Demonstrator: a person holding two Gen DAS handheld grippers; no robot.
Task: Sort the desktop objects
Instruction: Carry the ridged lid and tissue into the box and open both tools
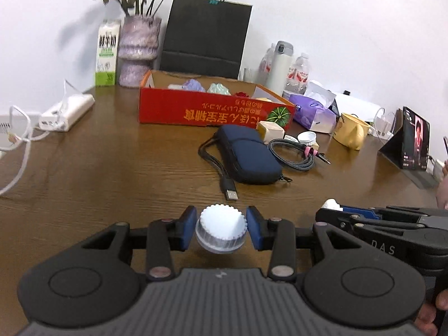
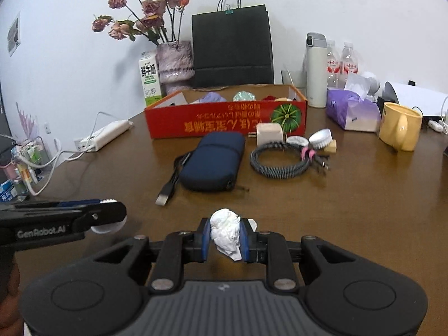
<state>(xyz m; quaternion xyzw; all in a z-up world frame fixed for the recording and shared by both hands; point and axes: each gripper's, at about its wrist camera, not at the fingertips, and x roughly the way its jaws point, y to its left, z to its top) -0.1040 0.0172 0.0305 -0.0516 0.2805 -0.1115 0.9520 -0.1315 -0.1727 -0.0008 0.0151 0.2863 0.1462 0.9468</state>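
My left gripper is shut on a white ribbed cap, held above the brown table. My right gripper is shut on a crumpled white tissue. Each gripper shows in the other's view: the right gripper at the lower right, the left gripper at the lower left. Behind stands an open red cardboard box holding several small items. In front of it lie a navy pouch, a coiled grey cable, a cream cube and a white round brush.
At the back stand a black paper bag, a vase of dried flowers, a milk carton, a white flask and water bottles. A purple tissue pack, a yellow mug and a propped tablet sit right; a power strip sits left.
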